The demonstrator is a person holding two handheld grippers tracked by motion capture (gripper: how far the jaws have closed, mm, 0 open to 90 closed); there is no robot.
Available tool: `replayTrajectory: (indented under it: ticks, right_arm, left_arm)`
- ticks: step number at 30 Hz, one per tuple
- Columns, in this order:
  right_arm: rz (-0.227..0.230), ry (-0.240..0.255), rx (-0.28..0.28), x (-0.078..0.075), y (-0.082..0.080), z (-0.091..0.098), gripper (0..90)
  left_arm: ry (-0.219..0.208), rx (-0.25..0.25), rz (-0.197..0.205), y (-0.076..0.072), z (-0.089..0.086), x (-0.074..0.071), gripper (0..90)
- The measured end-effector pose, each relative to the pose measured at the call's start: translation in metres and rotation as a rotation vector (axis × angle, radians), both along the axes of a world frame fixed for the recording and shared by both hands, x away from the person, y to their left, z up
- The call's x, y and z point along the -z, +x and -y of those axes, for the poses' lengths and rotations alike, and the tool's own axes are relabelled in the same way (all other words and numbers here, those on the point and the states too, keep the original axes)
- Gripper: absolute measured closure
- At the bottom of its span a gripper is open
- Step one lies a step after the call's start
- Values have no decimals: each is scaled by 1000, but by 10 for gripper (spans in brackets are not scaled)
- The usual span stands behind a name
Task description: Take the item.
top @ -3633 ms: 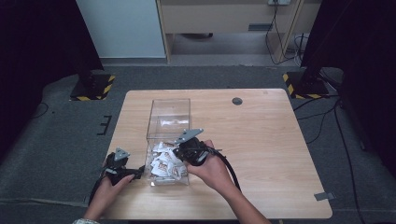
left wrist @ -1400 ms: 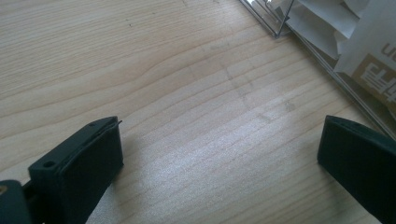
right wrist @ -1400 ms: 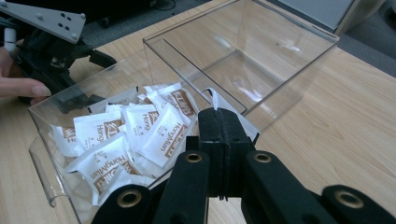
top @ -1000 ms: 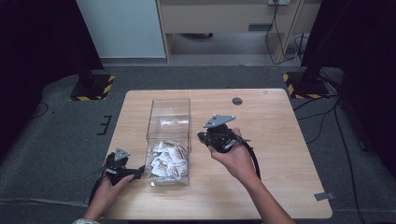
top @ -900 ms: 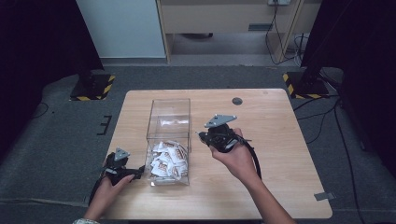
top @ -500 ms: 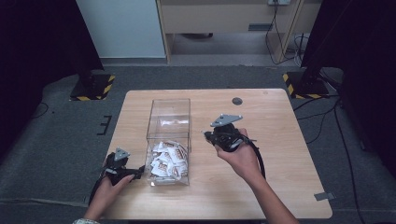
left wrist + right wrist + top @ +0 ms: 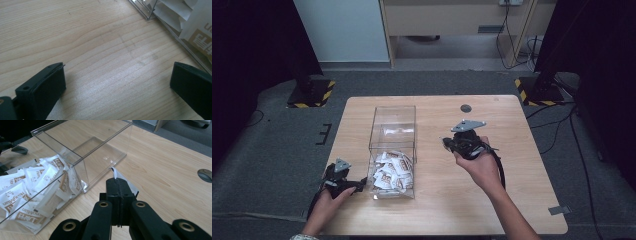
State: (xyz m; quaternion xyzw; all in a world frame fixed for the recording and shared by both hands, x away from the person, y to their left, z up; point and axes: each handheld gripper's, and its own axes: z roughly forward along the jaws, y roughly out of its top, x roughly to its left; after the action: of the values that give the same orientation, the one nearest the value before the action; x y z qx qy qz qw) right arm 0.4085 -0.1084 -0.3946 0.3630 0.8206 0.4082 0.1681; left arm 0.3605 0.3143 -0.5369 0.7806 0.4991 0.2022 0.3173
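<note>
The right gripper (image 7: pixel 117 187), its jaws pinched tight on a white sachet (image 7: pixel 115 173), has bare worktop (image 7: pixel 165 182) ahead and the clear box (image 7: pixel 82 150) of "HongMian" sachets (image 7: pixel 30 185) leftward, while the left gripper (image 7: pixel 117 82), jaws wide, lies beside that box's wall.

White-and-brown packets (image 7: pixel 30 185), clear box (image 7: pixel 82 150)

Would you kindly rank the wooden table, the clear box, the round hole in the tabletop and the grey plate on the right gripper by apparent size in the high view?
1. wooden table
2. clear box
3. grey plate on the right gripper; raised nearer the camera, so slightly flattered
4. round hole
</note>
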Motion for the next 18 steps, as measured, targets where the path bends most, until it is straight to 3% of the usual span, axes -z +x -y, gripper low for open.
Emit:
replayTrajectory:
  ticks: [18]
  right_arm:
    - [3, 0, 87, 5, 10, 35, 898]
  left_arm:
    - [1, 0, 0, 0, 0, 0, 0]
